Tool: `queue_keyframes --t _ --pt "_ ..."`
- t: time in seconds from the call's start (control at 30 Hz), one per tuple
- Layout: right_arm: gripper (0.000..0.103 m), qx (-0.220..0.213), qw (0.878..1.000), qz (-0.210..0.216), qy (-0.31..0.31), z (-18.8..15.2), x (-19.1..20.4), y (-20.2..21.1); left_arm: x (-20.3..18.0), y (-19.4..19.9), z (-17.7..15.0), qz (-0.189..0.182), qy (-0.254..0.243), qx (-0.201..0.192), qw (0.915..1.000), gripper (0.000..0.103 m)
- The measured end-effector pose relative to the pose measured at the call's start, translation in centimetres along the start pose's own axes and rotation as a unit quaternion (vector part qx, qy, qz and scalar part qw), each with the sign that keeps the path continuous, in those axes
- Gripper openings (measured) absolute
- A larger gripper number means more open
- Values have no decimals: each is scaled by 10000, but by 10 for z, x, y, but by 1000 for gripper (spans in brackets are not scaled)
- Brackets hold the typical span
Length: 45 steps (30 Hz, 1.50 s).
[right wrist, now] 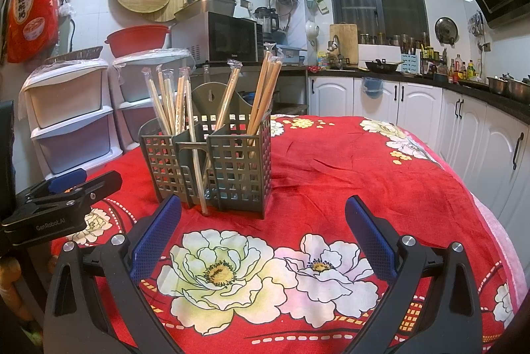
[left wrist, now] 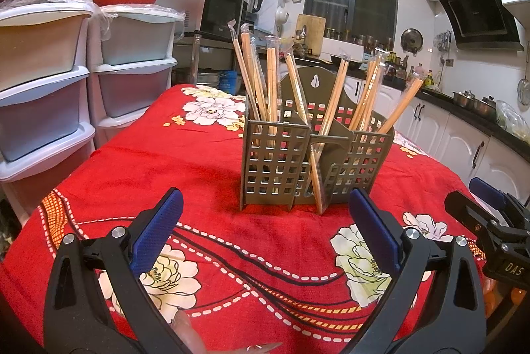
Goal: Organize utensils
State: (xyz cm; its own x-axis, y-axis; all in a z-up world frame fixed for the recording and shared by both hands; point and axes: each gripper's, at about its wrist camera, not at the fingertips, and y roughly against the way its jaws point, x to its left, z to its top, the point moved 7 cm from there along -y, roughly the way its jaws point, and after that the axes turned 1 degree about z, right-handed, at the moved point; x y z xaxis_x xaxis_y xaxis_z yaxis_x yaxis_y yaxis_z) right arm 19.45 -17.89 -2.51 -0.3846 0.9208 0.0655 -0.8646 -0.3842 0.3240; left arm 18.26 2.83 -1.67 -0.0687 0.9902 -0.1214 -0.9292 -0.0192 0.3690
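Wrapped wooden chopsticks (left wrist: 271, 82) stand in a grey slotted plastic caddy (left wrist: 275, 155) at twelve o'clock of both empty, wide-spread grippers, left (left wrist: 265, 218) and right (right wrist: 263, 221), on red floral cloth (right wrist: 331, 181).

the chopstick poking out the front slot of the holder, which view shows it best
The left wrist view. There the chopstick runs down the holder front gap close to centre frame, its foot on the cloth. The right wrist view also shows this chopstick, but smaller and partly behind the holder's centre bracket.
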Motion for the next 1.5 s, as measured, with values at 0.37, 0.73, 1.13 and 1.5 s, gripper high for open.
queue_keyframes --t 0.37,0.73,1.13,1.5 --pt "96 2 10000 -2 0 0 0 0 1 1 -1 3 8 3 10000 92" --pt "96 3 10000 -4 2 0 0 0 0 0 -1 2 14 5 10000 92" --pt "96 8 10000 -14 -2 0 -1 0 5 -4 -2 76 158 150 9997 92" --pt "96 120 9998 0 -141 -2 -11 -1 21 -10 -4 359 347 599 9970 92"
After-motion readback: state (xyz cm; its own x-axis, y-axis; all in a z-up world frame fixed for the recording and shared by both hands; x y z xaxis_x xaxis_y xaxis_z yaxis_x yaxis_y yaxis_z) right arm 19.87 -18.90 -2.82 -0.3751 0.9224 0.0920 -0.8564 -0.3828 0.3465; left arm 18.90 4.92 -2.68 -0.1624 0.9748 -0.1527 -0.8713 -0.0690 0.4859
